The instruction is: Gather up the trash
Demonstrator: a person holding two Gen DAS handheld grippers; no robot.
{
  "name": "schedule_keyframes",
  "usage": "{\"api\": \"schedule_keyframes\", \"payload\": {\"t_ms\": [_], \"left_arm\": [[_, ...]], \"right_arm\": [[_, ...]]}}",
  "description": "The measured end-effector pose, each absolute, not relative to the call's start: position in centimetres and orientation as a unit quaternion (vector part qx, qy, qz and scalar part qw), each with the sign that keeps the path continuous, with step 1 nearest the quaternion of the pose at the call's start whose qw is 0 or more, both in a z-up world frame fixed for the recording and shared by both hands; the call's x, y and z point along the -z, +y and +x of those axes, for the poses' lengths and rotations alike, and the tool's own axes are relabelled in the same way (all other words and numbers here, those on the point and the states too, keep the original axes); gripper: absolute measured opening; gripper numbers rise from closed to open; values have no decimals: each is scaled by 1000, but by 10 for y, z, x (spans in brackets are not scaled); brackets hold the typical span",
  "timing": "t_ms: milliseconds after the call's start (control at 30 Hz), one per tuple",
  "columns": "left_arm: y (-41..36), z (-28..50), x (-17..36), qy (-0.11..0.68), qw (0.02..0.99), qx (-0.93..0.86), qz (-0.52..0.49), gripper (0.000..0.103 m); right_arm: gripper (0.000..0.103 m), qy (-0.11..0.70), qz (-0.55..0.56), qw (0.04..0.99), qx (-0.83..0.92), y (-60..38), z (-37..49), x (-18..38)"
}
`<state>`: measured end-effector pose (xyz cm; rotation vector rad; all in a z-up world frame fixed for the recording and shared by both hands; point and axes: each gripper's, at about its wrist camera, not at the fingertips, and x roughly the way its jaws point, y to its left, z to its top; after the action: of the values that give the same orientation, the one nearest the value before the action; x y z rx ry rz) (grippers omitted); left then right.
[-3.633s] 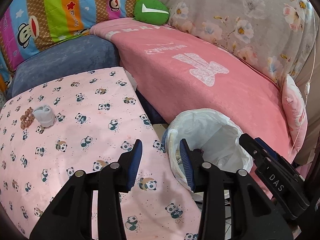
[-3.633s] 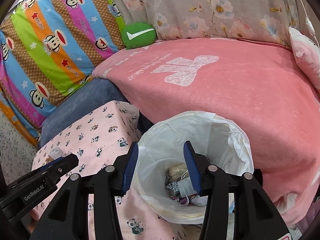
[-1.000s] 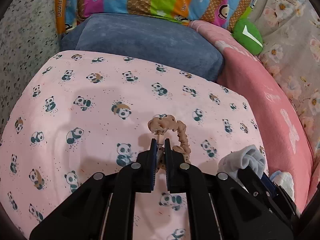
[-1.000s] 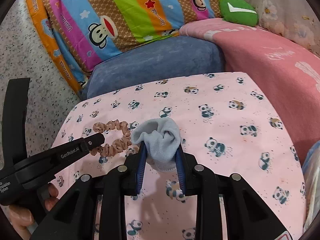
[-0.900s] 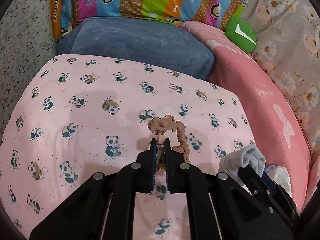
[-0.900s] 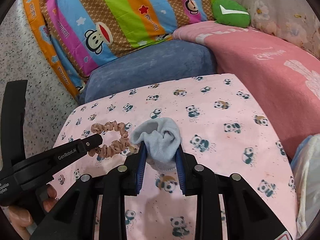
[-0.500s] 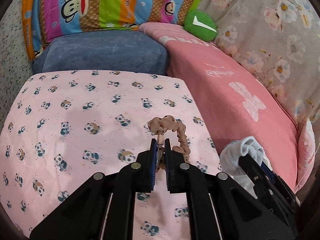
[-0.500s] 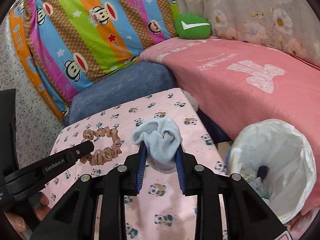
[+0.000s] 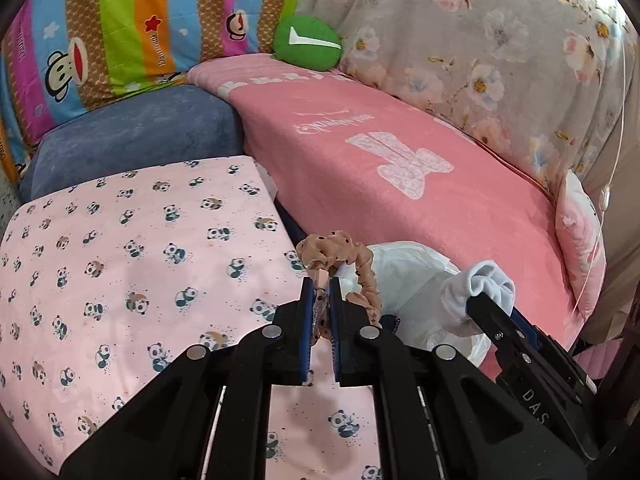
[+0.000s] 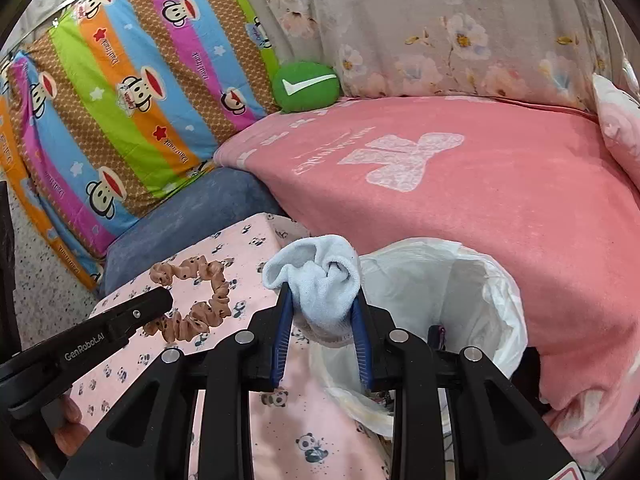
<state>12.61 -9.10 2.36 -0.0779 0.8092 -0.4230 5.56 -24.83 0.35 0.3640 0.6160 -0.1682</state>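
Observation:
My left gripper (image 9: 321, 296) is shut on a tan dotted scrunchie (image 9: 352, 264) and holds it in the air at the table's right edge, beside the white-lined trash bin (image 9: 416, 280). My right gripper (image 10: 322, 316) is shut on a pale blue sock (image 10: 324, 280) and holds it at the bin's (image 10: 460, 304) near left rim. The sock also shows in the left wrist view (image 9: 480, 292), and the scrunchie in the right wrist view (image 10: 196, 300).
The table has a pink panda-print cloth (image 9: 120, 272). A sofa with a pink blanket (image 9: 380, 168) runs behind the bin. A blue cushion (image 9: 132, 132), a striped monkey pillow (image 10: 120, 88) and a green ball (image 9: 308, 42) lie at the back.
Both grippers have swung right from over the table toward the bin, each carrying its item. The bin now sits right behind the scrunchie and the sock.

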Motion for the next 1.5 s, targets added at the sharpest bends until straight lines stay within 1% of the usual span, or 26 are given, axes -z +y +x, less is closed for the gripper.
{"api": "schedule_keyframes", "payload": {"t_ms": [267,667,700,800,867,933,1033,1067,1100,1200,1233,1500], "left_arm": [[-138,112,-25,392,889,236,-13,7],[-176,109,-15,404,875,267,4,9],[-177,110,-14,406,872,272,1,11],[-180,111,-11,409,870,276,-4,13],[-181,112,-10,406,871,275,-2,16],[-180,113,-10,404,874,271,-2,31],[-176,115,-10,399,878,263,-6,42],[-174,116,-10,398,880,260,-5,43],[-172,117,-10,398,881,256,-4,44],[-164,121,-7,399,884,245,-2,45],[-161,122,-6,400,884,241,-2,45],[-141,124,2,408,886,220,-8,46]], "right_arm": [[27,291,198,929,112,-292,34,-1],[27,291,217,923,131,-324,23,11],[27,291,218,922,131,-326,23,12],[28,293,218,922,131,-329,24,15],[28,295,217,921,130,-329,26,16],[29,297,215,922,128,-327,29,16],[33,298,213,922,126,-323,35,17],[38,297,213,922,126,-322,36,18],[39,297,213,922,126,-321,38,18],[50,296,212,923,122,-318,42,18],[52,296,210,924,121,-316,43,18],[52,307,198,923,119,-304,47,15]]}}
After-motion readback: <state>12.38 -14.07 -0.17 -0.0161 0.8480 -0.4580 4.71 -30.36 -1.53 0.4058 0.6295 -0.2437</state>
